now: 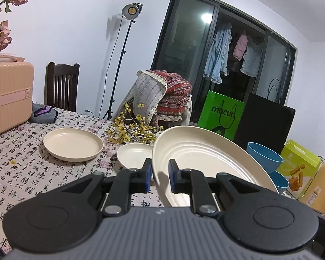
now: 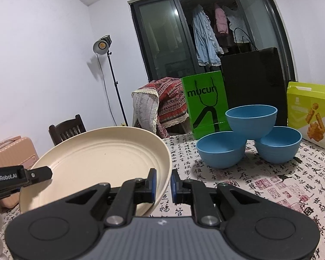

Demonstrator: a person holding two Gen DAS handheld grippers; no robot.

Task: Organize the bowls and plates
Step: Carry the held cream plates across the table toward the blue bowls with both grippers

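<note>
I've got the large cream plate (image 1: 203,162) up off the surface (image 1: 21,156), carried two-handed. Left tool (image 1: 160,176) is pinching its near-left rim, right tool (image 2: 163,183) is pinching the opposite rim. Both sets of jaws are nearly pressed together, with only the rim wall between the blue pads.

Step in hand, as I read it: take this plate over to the other cream ones and stack it.
- Keep both hands moving at the same rate. The grip is two thin rim pinches, so any drift between hands will twist or flex the plate.
- It sits tilted. I'd level it before lowering.
- The likely target is the flat cream plate (image 1: 73,144) on the far left, the better size match by the look of it. The small cream dish (image 1: 135,155) just beside the held plate looks smaller and should go on top later.
- Lower it until it rests, then spread the jaws. I'd free one side first only if the plate is fully seated.
- Watch the yellow flower sprigs (image 1: 132,130) lying near the dish.

View differences: only the left wrist shows the two resting cream pieces and the sprigs. It catches just parts of two blue bowls. The right wrist shows three blue bowls (image 2: 251,119) in a pyramid, one perched on two and well apart from the plate, plus the left tool reaching in from the side.
</note>
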